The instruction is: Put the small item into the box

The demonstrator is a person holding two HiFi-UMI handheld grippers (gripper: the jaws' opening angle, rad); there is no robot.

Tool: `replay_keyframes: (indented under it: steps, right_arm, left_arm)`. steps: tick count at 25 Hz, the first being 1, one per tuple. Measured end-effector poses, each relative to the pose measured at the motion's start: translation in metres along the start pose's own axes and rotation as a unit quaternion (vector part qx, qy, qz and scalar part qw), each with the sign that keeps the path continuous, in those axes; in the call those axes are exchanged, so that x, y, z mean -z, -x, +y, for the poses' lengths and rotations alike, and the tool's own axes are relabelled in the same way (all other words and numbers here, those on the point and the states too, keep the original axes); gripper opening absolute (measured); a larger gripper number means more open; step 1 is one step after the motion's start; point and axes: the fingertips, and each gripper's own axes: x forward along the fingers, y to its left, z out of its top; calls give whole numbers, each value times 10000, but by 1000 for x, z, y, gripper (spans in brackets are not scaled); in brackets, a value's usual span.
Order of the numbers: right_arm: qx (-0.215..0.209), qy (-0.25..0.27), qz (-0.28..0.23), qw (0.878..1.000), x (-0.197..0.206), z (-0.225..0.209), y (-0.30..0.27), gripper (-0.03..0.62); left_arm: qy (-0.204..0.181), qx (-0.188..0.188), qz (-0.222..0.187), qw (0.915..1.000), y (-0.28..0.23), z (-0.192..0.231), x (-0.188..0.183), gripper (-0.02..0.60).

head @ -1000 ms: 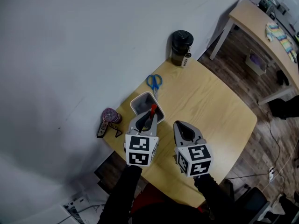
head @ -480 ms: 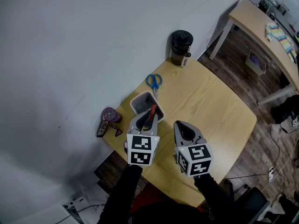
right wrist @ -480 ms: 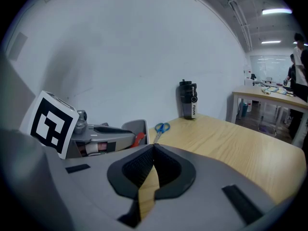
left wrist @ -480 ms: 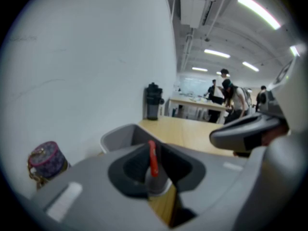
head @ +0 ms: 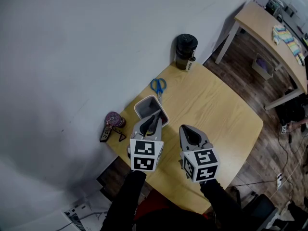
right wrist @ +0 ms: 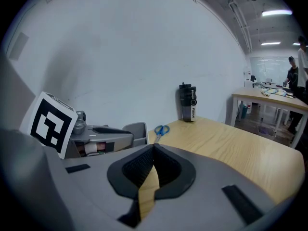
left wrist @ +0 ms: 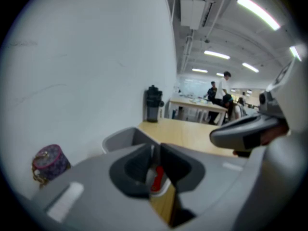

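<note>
My left gripper (head: 153, 121) is nipped shut on the red item (left wrist: 157, 177), right at the near edge of the box (head: 142, 103). The right gripper (right wrist: 153, 150) is closed and empty beside it. I'd say the drop is next: ease forward over the opening, then let go.

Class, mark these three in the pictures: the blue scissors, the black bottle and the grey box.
blue scissors (head: 159, 89): head view, where the handles join.
black bottle (head: 186, 44): head view, on its lid.
grey box (head: 143, 102): head view, on its rim nearest the wall.
</note>
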Motion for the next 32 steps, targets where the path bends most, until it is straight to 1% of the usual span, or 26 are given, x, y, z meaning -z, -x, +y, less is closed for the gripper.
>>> replay_keyframes:
  steps: [8,20,32]
  right_arm:
    - [34,38,-192,9998,-14,1,14,8]
    - [79,205,-541,9983,-35,14,47,8]
    - [65,328,-845,9959,-49,30,90,8]
  left_arm:
    - [-5,-38,-216,9998,14,-2,-15,6]
    - [-23,40,-571,9984,53,-11,-35,3]
    - [102,84,-998,9949,105,-21,-49,3]
